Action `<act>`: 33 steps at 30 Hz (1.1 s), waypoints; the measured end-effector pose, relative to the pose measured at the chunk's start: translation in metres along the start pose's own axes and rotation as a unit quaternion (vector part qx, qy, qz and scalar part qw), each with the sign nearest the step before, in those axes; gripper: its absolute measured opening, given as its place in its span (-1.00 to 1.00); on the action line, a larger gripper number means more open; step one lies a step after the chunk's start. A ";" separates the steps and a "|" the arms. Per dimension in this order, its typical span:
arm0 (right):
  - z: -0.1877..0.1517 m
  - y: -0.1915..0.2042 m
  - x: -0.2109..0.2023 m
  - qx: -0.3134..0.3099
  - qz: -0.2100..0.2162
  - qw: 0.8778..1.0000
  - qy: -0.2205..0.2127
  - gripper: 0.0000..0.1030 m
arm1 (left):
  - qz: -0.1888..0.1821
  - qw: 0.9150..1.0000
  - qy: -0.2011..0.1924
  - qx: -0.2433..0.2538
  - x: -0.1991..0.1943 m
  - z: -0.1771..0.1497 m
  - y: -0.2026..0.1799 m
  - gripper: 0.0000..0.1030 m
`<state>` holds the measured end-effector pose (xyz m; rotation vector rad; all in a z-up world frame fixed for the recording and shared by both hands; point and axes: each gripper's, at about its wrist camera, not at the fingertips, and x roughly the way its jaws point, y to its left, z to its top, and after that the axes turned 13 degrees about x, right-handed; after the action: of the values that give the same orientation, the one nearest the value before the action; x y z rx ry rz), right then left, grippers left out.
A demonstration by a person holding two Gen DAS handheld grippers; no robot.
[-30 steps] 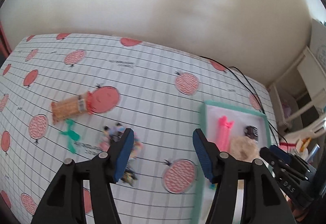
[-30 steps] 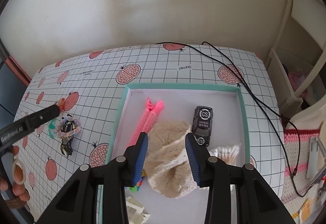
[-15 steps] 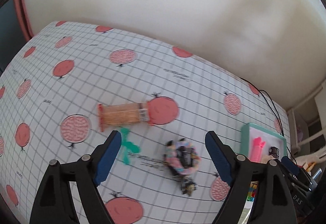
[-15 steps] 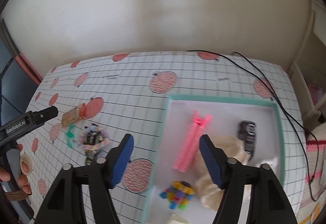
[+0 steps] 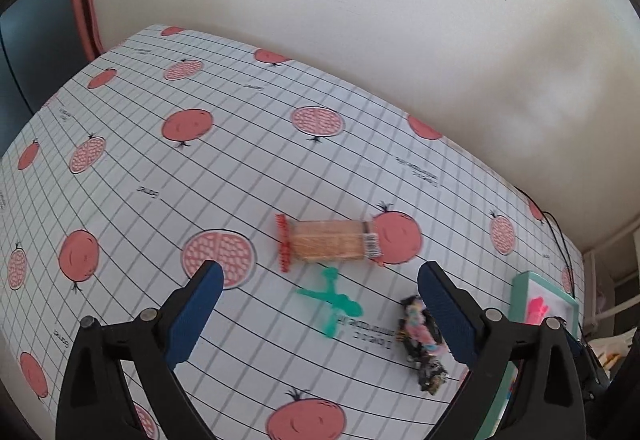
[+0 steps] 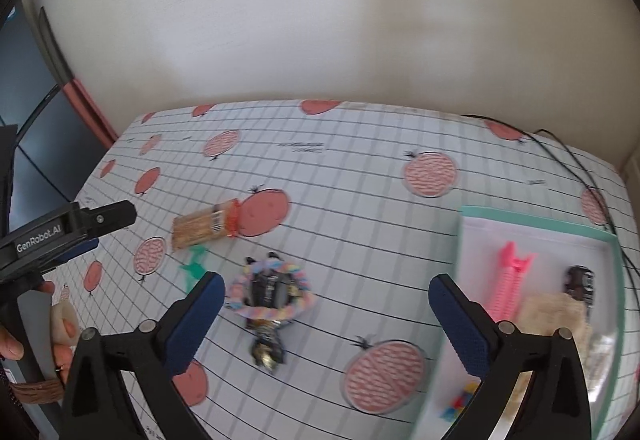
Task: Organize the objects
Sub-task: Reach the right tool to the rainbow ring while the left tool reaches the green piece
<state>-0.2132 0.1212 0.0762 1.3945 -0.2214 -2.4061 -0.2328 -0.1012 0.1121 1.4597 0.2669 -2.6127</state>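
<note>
Both grippers swung left off the tray since the earlier frames, jaws now spread wider and empty. Left wrist: left gripper (image 5: 316,304) frames the green clip (image 5: 334,300), light and stiff, best pinched mid-body; biscuit pack (image 5: 328,246) lies just beyond. Right wrist: right gripper (image 6: 326,312) brackets the soft pastel scrunchie (image 6: 272,296) on the table (image 6: 360,179), tray (image 6: 540,217) at right.

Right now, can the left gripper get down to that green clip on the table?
Probably yes. The left gripper is open, hovering with the green clip between its fingers, and nothing lies over it. The toothpick pack sits just beyond, apart from the clip.
</note>
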 end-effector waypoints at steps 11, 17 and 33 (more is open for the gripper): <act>-0.008 0.010 0.032 -0.020 -0.008 1.000 0.010 1.00 | -0.012 0.999 0.045 -0.003 0.042 -0.008 0.003 0.91; -0.009 0.010 0.050 -0.026 -0.005 0.999 0.028 1.00 | -0.019 0.997 0.069 -0.011 0.065 -0.013 -0.001 0.91; -0.017 0.010 0.088 -0.006 0.032 0.997 0.076 1.00 | -0.022 0.995 0.095 -0.022 0.089 -0.022 -0.001 0.89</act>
<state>-0.2364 0.0801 -0.0008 1.5321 -0.2088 -2.2350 -0.2614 -0.0988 0.0251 1.7084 0.3775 -2.4845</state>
